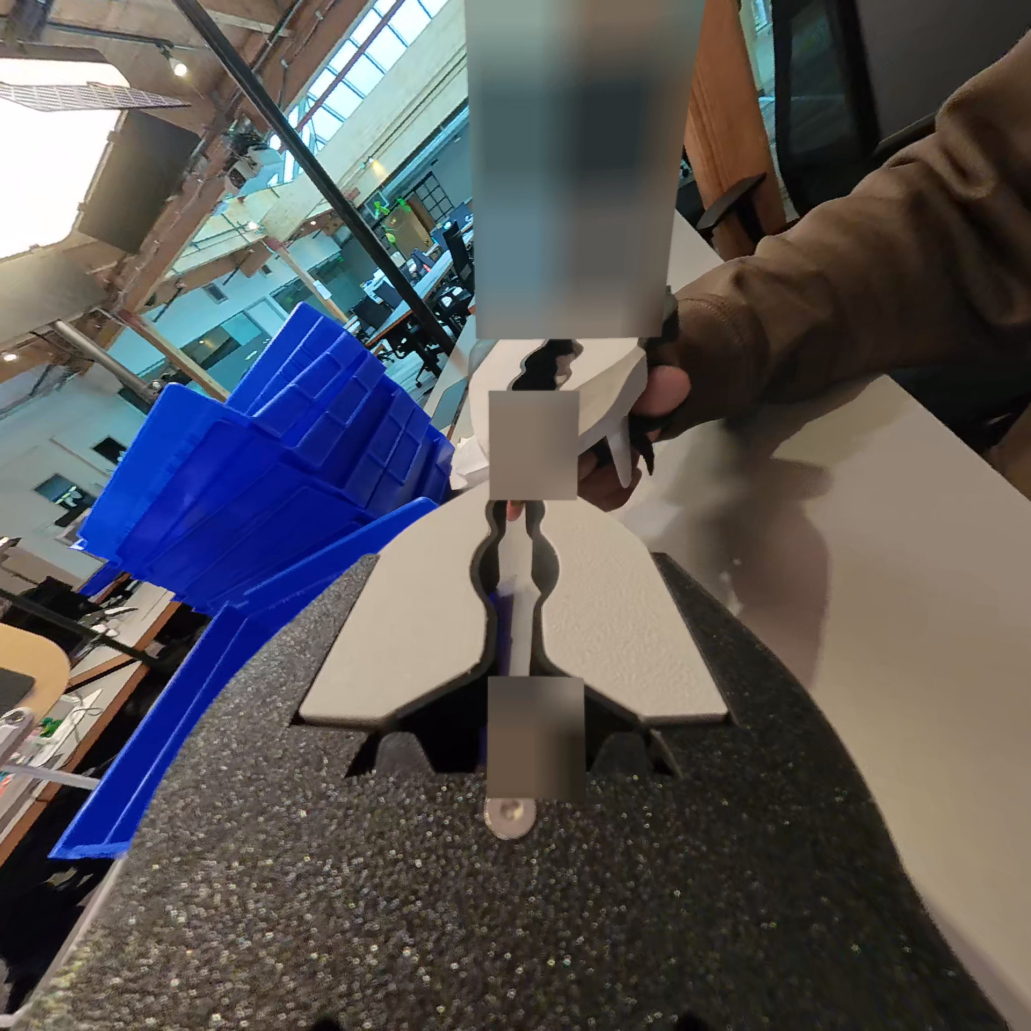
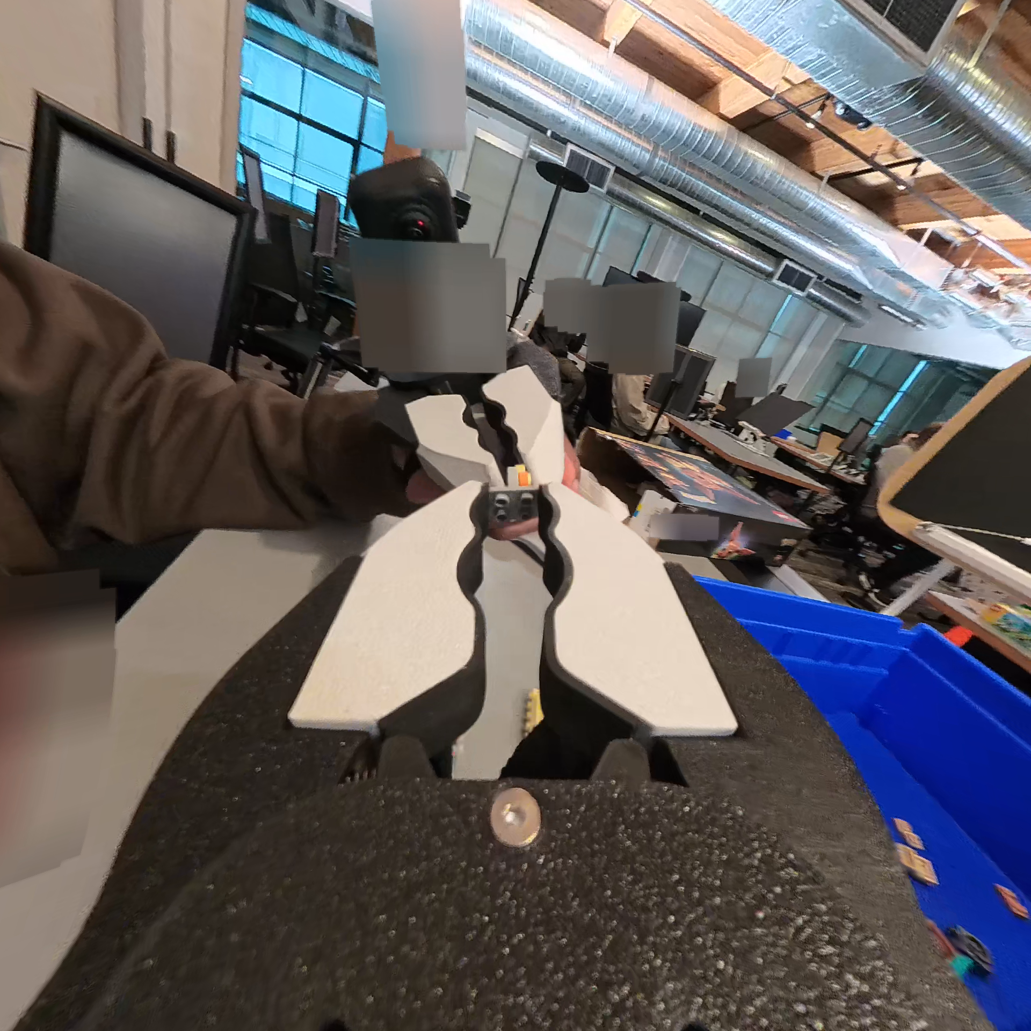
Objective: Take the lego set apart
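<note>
In the right wrist view my right gripper [image 2: 509, 496] is shut on a dark grey studded brick [image 2: 509, 506] held at its fingertips, studs facing the camera. My left gripper [image 2: 518, 471] faces it tip to tip. A small white, orange and yellow piece [image 2: 521, 475] sits between its fingertips, right against the grey brick. In the left wrist view my left gripper [image 1: 516, 505] is nearly closed, with a small pinkish-orange bit [image 1: 514, 510] between its tips. A blurred patch hides the meeting point. The right gripper's white fingers [image 1: 605, 390] show just beyond, held by a hand in a brown sleeve [image 1: 837, 290].
Both grippers are held above a white table [image 1: 870, 502]. Stacked blue bins [image 1: 268, 474] stand to the left in the left wrist view. A blue bin [image 2: 892, 697] with several small pieces lies at lower right in the right wrist view. A dark printed box [image 2: 725, 502] lies behind. Only a small space, under 4 cm, lies between the two pairs of fingers.
</note>
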The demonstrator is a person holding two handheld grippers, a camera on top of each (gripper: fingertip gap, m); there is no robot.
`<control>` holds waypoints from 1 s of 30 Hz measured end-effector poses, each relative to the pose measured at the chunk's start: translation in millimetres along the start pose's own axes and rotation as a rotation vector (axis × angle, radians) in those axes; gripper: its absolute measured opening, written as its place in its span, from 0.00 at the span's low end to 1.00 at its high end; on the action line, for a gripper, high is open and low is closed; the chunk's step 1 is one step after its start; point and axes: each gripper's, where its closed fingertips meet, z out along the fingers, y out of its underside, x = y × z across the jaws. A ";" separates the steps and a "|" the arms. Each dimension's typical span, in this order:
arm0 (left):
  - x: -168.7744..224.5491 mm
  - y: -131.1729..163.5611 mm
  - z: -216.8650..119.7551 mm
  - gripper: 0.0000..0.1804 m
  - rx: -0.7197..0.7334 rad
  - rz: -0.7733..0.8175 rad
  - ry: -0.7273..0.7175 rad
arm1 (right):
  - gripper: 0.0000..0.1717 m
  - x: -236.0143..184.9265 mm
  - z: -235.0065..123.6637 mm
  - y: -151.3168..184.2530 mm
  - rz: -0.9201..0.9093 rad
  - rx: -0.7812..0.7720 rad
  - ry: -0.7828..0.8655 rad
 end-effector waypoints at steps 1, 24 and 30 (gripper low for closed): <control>-1.8 0.0 -0.1 0.03 -0.002 0.006 -0.014 | 0.09 2.1 -0.5 0.5 -0.022 -0.009 0.019; -42.3 1.6 -2.6 0.03 -0.128 0.265 -0.387 | 0.09 35.8 -9.3 11.3 -0.487 -0.226 0.313; -59.8 4.9 -10.6 0.02 -0.226 0.441 -0.561 | 0.10 63.1 -20.1 12.7 -0.788 -0.362 0.526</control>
